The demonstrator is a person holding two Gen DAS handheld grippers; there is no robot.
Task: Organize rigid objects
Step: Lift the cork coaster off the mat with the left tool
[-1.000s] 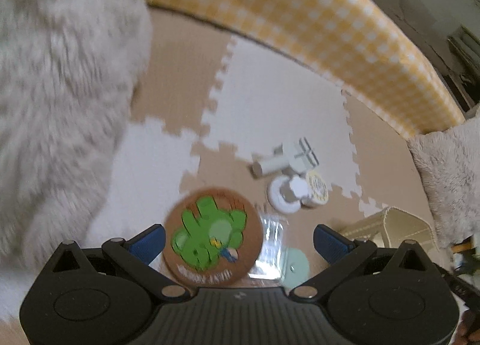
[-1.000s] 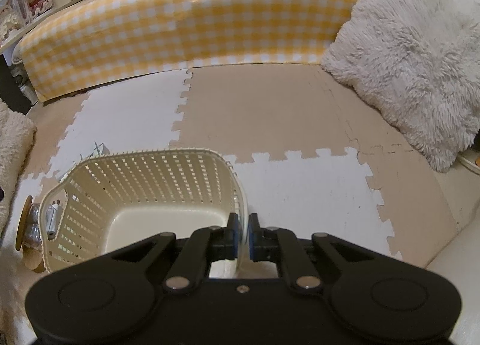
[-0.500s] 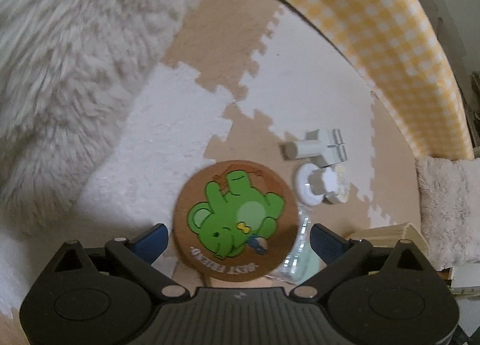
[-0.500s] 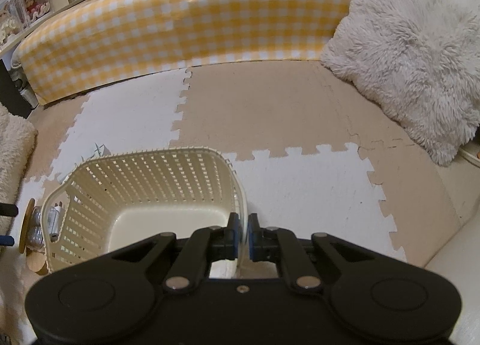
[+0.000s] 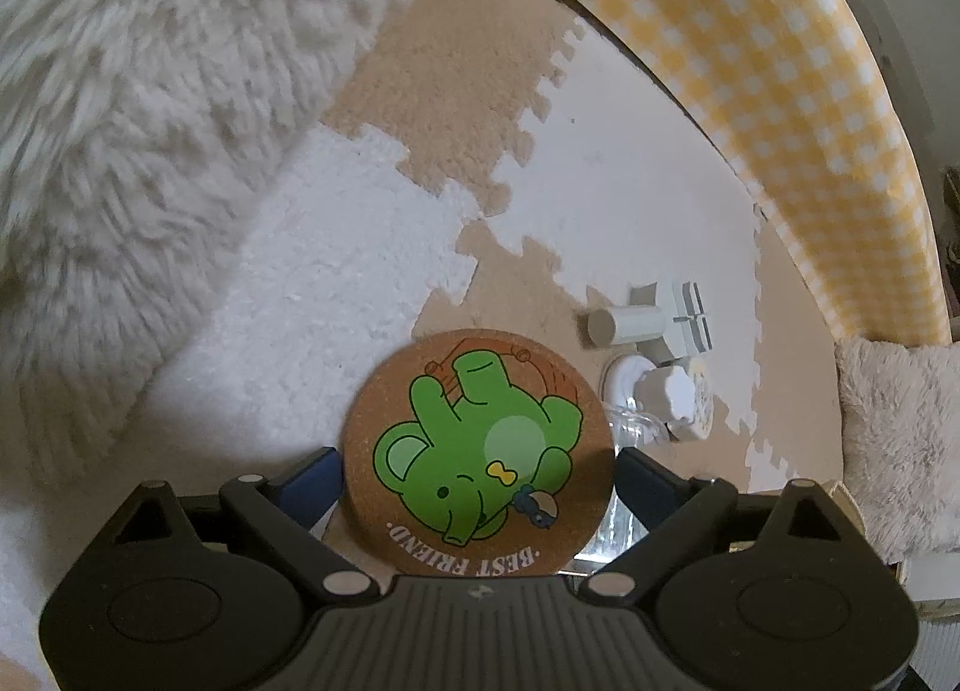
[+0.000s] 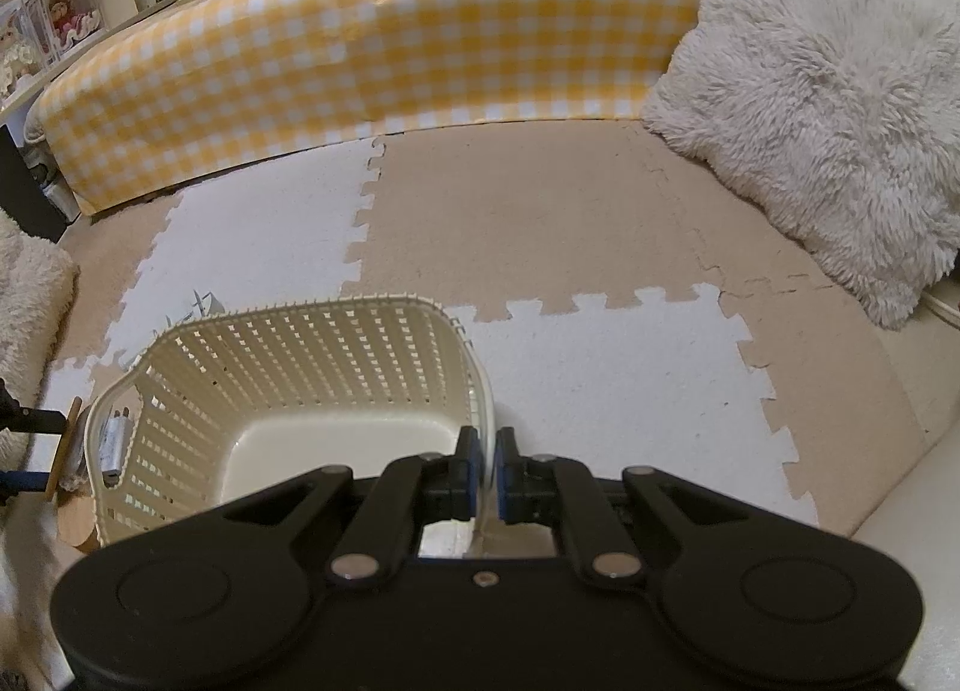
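Observation:
My left gripper (image 5: 477, 478) is closed on a round cork coaster (image 5: 478, 451) with a green cartoon animal, gripped by its edges and held above the floor mat. In the right wrist view the coaster (image 6: 63, 454) shows edge-on left of the basket. My right gripper (image 6: 487, 478) is shut on the near right rim of a cream slotted basket (image 6: 300, 367), which is empty inside. White plastic pieces (image 5: 654, 325) and a white knob (image 5: 660, 391) lie on the mat beyond the coaster. A clear plastic item (image 5: 630, 427) lies partly hidden under it.
Puzzle foam mat (image 6: 540, 223) in beige and white covers the floor. A yellow checked bumper (image 6: 372, 66) runs along the back. Fluffy white cushions lie at the left (image 5: 150, 120) and at the right (image 6: 828, 90). Shelves (image 6: 72, 18) stand at the far left.
My left gripper moved in around the coaster and closed on it, lifting it; the view swung leftward. The right gripper stayed shut on the basket rim, with the basket shifted slightly.

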